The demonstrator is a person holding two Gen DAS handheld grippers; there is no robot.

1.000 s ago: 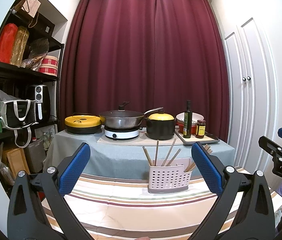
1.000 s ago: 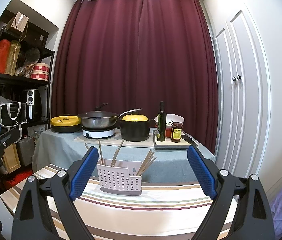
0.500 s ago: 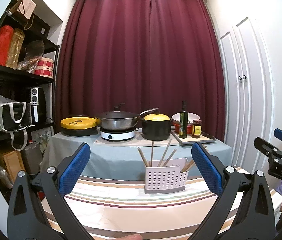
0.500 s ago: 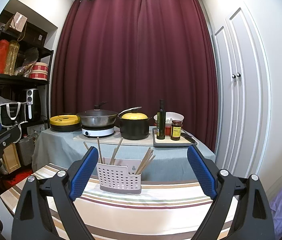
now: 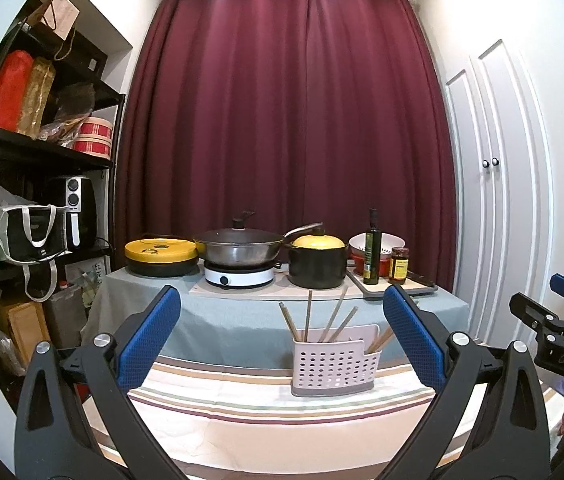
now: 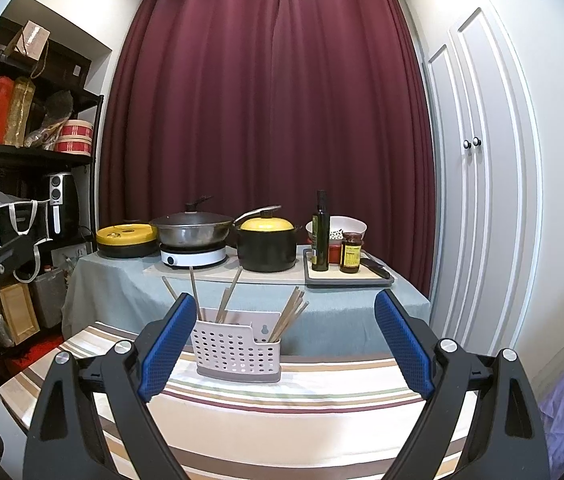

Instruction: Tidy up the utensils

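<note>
Chopsticks (image 6: 288, 314) stand in a perforated caddy (image 6: 238, 354) on a striped tablecloth (image 6: 302, 396). The left gripper (image 5: 282, 340) and right gripper (image 6: 282, 346) hover above, jaws wide apart, holding nothing. Behind: cookware table (image 6: 130, 284), maroon curtain (image 6: 266, 100).

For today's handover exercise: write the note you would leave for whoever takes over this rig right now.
Left gripper: open, empty, held above the striped table.
Right gripper: open, empty, also above it.
Perforated utensil holder stands at the table's far edge; chopsticks lean scattered across its compartments.
Done: nothing visibly sorted.
Left: probably gather the chopsticks together in one compartment.
</note>
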